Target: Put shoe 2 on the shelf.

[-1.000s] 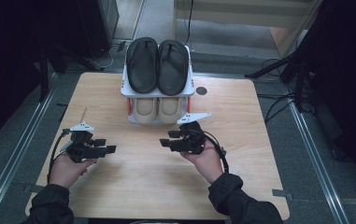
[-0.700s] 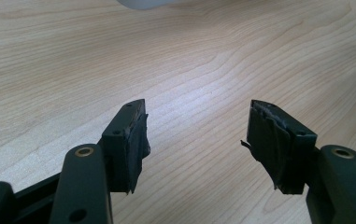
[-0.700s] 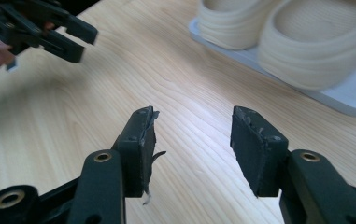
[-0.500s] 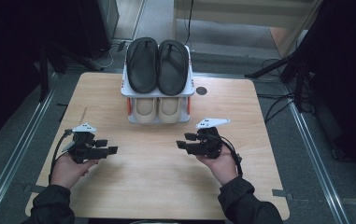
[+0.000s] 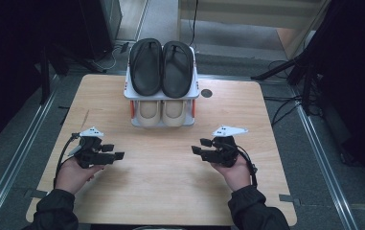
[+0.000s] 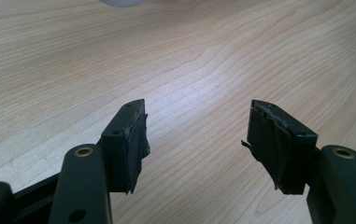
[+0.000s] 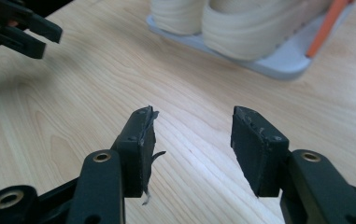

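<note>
Ahead of right gripper jaws, apart and empty: cream shoes on rack lower shelf. Likely light, soft-walled; pinch heel rim. Left gripper jaws apart, empty, over bare table.

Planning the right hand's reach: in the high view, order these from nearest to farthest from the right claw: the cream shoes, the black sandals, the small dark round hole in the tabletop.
From the right claw:
1. Pair of cream shoes, rack's lower shelf, up and left.
2. Small dark round hole, in the wooden tabletop right of the rack.
3. Pair of black sandals, top shelf, at the far edge.
</note>
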